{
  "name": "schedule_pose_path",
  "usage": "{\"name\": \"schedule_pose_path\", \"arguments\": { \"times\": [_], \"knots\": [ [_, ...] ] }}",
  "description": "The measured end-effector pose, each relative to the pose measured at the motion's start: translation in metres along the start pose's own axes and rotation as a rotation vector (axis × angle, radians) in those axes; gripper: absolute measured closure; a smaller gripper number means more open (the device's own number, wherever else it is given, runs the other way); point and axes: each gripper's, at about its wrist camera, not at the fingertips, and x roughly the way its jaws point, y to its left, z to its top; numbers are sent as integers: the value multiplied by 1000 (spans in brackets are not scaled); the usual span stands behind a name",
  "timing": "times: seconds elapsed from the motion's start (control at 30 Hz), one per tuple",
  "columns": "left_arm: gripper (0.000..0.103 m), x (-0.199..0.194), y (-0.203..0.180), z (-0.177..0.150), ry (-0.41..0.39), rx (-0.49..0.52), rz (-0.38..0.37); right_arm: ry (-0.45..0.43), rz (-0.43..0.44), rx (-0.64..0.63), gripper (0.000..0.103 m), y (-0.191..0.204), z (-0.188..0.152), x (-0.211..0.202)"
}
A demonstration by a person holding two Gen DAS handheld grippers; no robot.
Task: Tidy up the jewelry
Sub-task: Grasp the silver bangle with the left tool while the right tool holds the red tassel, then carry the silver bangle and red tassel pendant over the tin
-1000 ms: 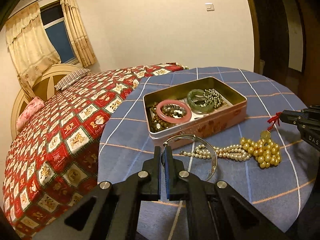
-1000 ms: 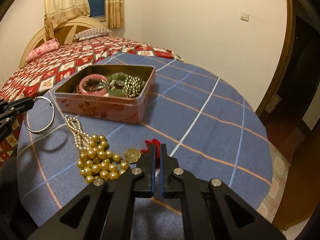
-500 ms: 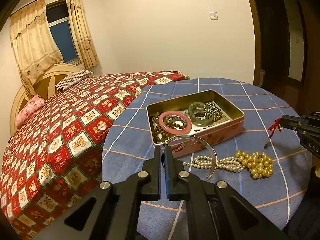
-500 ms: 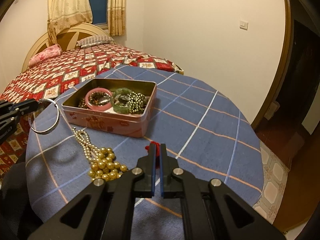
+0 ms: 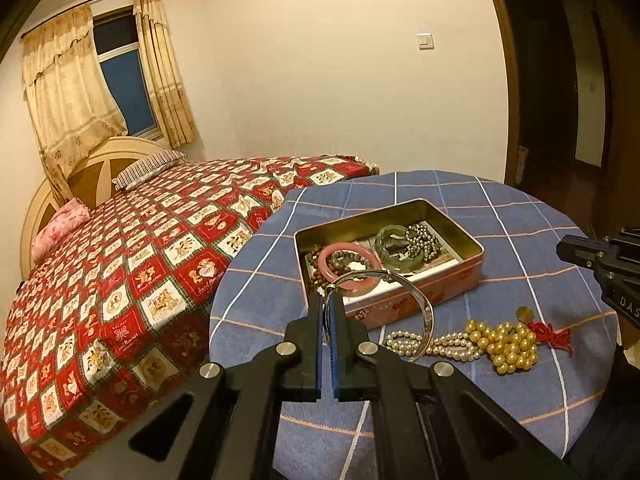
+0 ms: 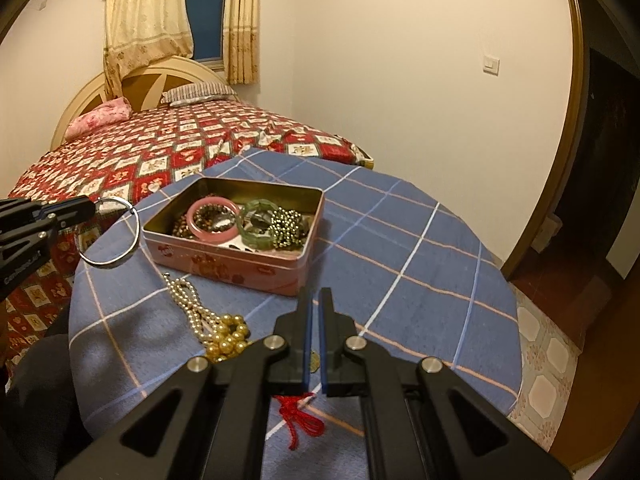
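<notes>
On round table with blue checked cloth [image 5: 520, 208], left view: left gripper [image 5: 327, 308] pinched tight on thin silver bangle [image 5: 428, 312], held up in front of open pink metal tin [image 5: 440, 280]. Pearl and gold bead necklace [image 5: 480, 344] lies near tin.

Right view: right gripper [image 6: 316, 312] closed, nothing in it. Red tassel cord [image 6: 300, 420] lies on cloth below it. Bangle [image 6: 116, 256] hangs left of tin [image 6: 240, 268].

text read: we made out "DAS" in white on the right gripper [image 5: 600, 254] body, cut off at the frame edge | left gripper [image 6: 60, 212] lettering: we found it too blurred | elsewhere: we read nothing
</notes>
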Motion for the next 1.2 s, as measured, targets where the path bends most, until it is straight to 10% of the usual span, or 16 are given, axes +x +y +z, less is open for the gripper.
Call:
{"name": "schedule_pose_path", "arguments": {
  "times": [0.8, 1.2],
  "knots": [
    [101, -2, 0, 7, -18, 2, -15, 6, 17, -2, 99, -10, 7, -4],
    [101, 13, -12, -29, 77, -4, -57, 167, 101, -44, 58, -5, -43, 17]
  ]
}}
